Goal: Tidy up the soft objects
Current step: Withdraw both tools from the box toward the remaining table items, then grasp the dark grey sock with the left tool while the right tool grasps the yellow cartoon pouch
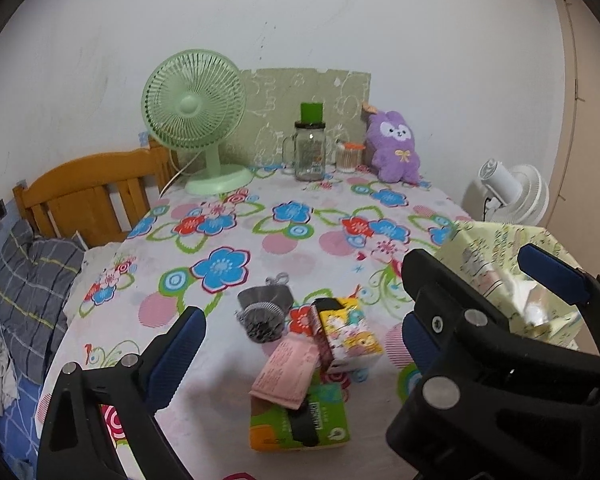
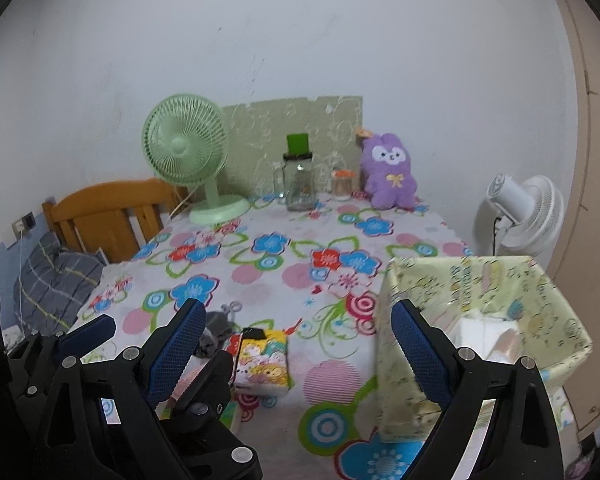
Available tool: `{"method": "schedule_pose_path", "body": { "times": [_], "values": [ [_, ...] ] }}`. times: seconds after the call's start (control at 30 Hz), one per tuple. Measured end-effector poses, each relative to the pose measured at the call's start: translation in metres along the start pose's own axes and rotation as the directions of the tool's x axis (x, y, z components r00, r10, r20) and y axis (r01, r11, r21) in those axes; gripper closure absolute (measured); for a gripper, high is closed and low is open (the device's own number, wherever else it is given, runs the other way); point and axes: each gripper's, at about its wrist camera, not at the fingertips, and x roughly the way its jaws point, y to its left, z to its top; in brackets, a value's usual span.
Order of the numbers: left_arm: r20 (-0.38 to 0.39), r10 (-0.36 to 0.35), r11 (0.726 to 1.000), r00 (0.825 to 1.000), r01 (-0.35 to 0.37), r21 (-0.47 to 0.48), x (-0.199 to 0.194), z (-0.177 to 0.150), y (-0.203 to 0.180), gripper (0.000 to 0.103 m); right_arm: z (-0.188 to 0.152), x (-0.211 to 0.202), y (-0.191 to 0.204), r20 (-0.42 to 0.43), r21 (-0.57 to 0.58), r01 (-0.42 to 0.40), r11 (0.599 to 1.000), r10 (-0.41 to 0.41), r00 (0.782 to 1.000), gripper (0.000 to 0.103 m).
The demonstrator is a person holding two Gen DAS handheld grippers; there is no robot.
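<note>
Left wrist view: the left gripper (image 1: 300, 344), jaws spread wide and grasping nothing, hangs over a cluster of soft items at lower centre of the frame on the floral tabletop (image 1: 260, 240). The cluster comprises a grey drawstring pouch (image 1: 262, 312), a pink packet (image 1: 284, 372) lying on a green tissue pack (image 1: 300, 424), and a yellow cartoon-print tissue pack (image 1: 350, 336) just beside them. At right, the right gripper (image 1: 464, 304) appears before the pale green fabric bin (image 1: 500, 248). Right wrist view: the right gripper (image 2: 296, 348), likewise released and empty, has one finger in front of the fabric bin (image 2: 480, 280), which stands at the right edge of the tabletop with white and pink contents inside. At upper centre stand a green fan (image 2: 186, 152), a glass jar (image 2: 299, 184) and a purple plush rabbit (image 2: 388, 172).
</note>
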Motion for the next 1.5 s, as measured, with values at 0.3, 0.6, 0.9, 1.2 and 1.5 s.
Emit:
{"method": "schedule_pose_path", "body": {
  "times": [0.3, 0.6, 0.9, 1.2, 1.5],
  "values": [
    [-0.037, 0.025, 0.999, 0.999, -0.025, -0.021, 0.019, -0.006, 0.019, 0.004, -0.006, 0.026, 0.014, -0.041, -0.013, -0.029, 1.0, 0.028, 0.999, 0.009],
    [-0.073, 0.06, 0.997, 0.996, -0.063, -0.039, 0.042, -0.002, 0.034, 0.009, -0.005, 0.052, 0.026, -0.072, -0.034, -0.046, 0.998, 0.043, 0.996, 0.011],
    [-0.119, 0.051, 0.997, 0.992, -0.057, -0.046, 0.073, 0.001, 0.043, 0.013, -0.006, 0.087, 0.028, -0.144, -0.012, -0.064, 0.998, 0.062, 0.988, 0.016],
    [-0.158, 0.025, 0.997, 0.987, -0.036, -0.062, 0.099, 0.002, 0.044, 0.028, -0.008, 0.112, 0.024, -0.189, -0.004, -0.043, 0.999, 0.041, 0.981, 0.016],
    [-0.193, 0.017, 0.997, 0.981, -0.03, -0.064, 0.12, 0.001, 0.045, 0.034, -0.011, 0.13, 0.021, -0.229, 0.006, -0.022, 1.0, 0.023, 0.973, 0.016]
  ]
}}
